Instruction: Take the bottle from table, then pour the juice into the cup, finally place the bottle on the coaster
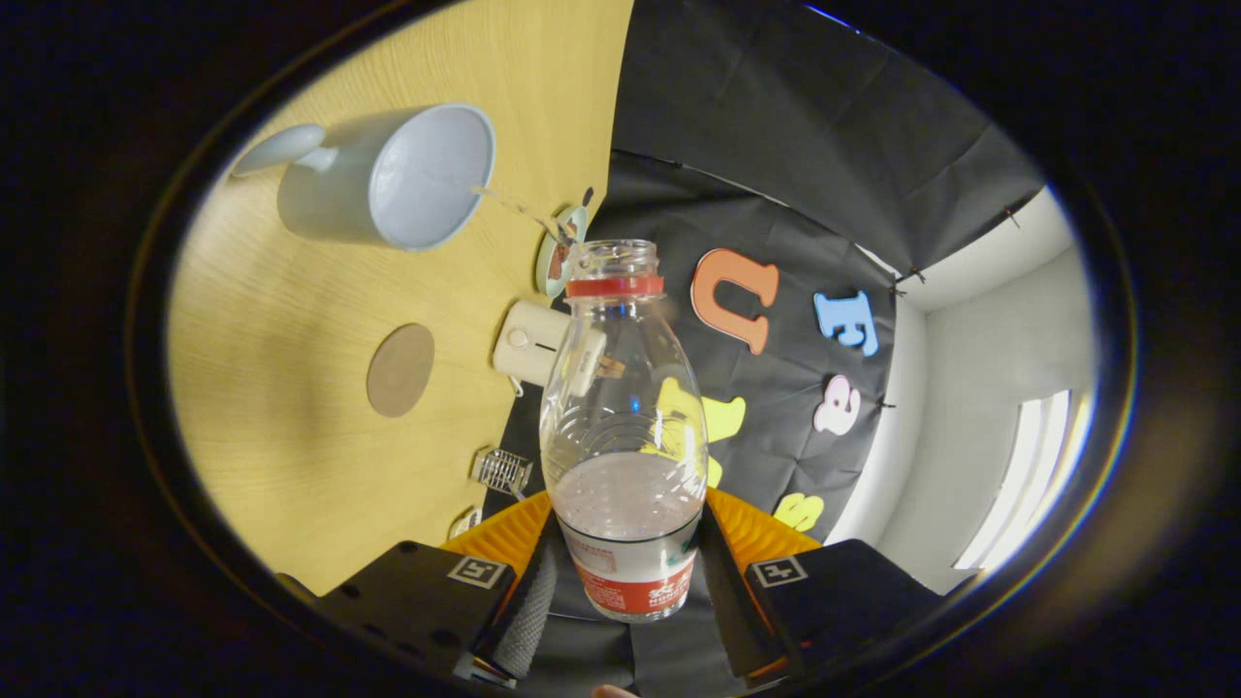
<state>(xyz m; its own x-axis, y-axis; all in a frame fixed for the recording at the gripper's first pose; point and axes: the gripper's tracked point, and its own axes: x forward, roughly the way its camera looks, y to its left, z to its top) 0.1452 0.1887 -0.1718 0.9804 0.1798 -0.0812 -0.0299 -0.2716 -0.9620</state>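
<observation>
We see the gripper (628,567) clamped on the bottle (622,427), a thin stream running toward the cup (388,179) at ten o'clock; coaster (400,369) nearer.

Bright window (1028,475) glare, fisheye-warped edges, sharp centre

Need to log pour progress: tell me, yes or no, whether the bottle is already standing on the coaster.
No: the bottle is clamped between the gripper fingers, tilted toward the cup, while the coaster lies bare on the table.
</observation>
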